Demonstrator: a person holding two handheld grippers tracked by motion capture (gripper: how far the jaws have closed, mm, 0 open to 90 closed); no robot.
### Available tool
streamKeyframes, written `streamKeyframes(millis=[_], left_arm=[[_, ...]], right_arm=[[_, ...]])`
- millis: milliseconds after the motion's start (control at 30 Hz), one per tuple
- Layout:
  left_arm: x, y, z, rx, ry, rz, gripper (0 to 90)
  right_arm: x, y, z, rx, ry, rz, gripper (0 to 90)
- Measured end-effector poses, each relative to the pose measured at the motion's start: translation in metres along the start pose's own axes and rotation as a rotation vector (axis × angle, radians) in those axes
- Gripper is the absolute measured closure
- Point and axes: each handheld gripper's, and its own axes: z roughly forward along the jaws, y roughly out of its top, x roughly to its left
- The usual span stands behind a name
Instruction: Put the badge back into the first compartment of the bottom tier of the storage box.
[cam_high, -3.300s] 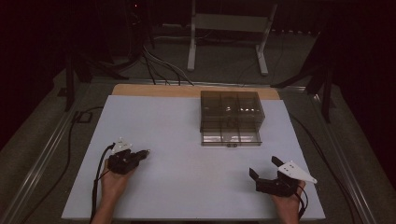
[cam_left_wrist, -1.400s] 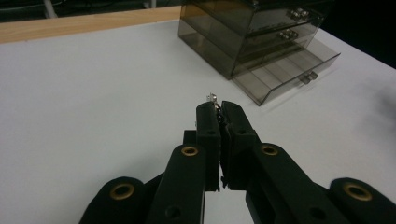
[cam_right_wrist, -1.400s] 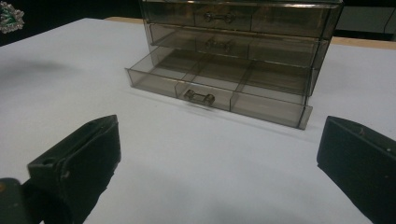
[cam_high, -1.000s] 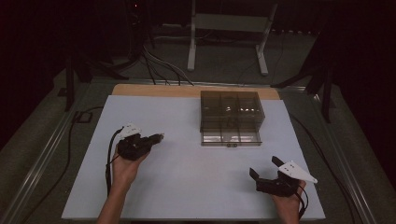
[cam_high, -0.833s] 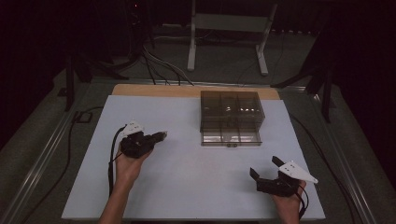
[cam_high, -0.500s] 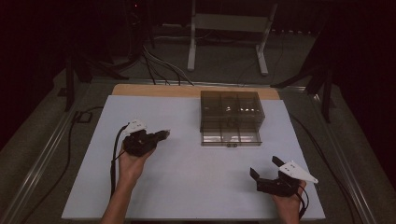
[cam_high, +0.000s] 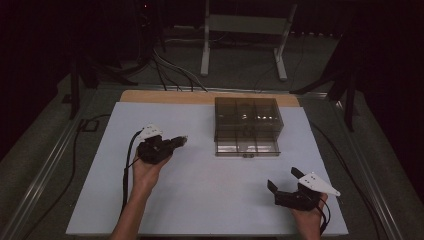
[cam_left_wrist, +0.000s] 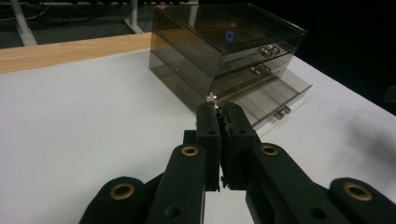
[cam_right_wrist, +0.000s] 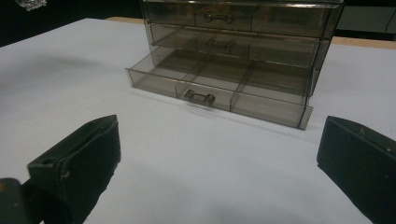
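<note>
A smoky see-through drawer unit (cam_high: 248, 117) stands at the back middle of the white table (cam_high: 210, 190). Its bottom drawer (cam_high: 247, 147) is pulled out, and I see nothing inside it (cam_right_wrist: 219, 84). My left gripper (cam_high: 179, 141) is held left of the unit, pointing at it, shut on a small clear piece (cam_left_wrist: 212, 98) that peeks out at its tips (cam_left_wrist: 217, 111). The piece also glints in the right gripper view (cam_right_wrist: 30, 3). My right gripper (cam_high: 283, 178) rests near the front right edge, its jaws wide apart with nothing between them (cam_right_wrist: 219, 140), facing the open drawer.
A wooden strip (cam_high: 165, 96) runs along the table's back edge. A black cable (cam_high: 127, 160) trails from the left gripper over the table's left side. Metal stand legs (cam_high: 205, 55) and more cables lie on the floor beyond.
My left gripper has moved forward and to the right, toward the drawer unit, staying shut. The right gripper and the open drawer have not moved.
</note>
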Motion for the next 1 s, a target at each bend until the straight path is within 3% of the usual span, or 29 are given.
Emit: streamKeyframes(millis=[1000], left_arm=[[-0.017,0.018,0.032,-0.005,-0.054,0.022,88.4]], right_arm=[[0.0,0.0,0.0,0.0,0.003,-0.003,0.0]])
